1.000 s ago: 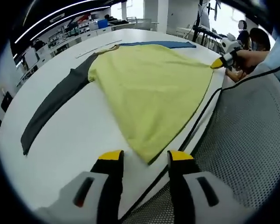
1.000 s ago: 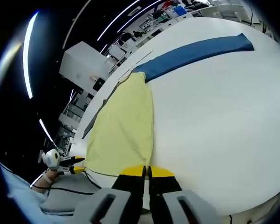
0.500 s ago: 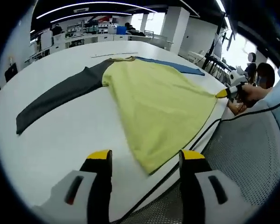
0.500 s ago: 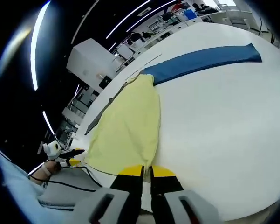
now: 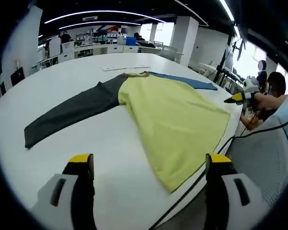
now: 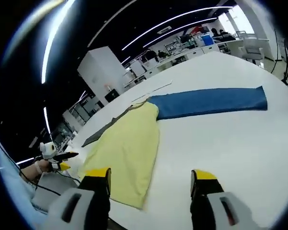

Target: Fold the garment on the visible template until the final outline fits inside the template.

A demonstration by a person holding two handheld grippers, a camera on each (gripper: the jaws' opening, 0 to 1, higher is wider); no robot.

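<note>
Table came first in our view, broad and white, with the garment lying flat near its front edge: yellow body, grey sleeve and blue sleeve stretched outward; we saw no template outline. Our left gripper and right gripper both hovered with jaws spread, holding nothing; we judged each should pinch one hem corner cleanly, then lift evenly.
</note>
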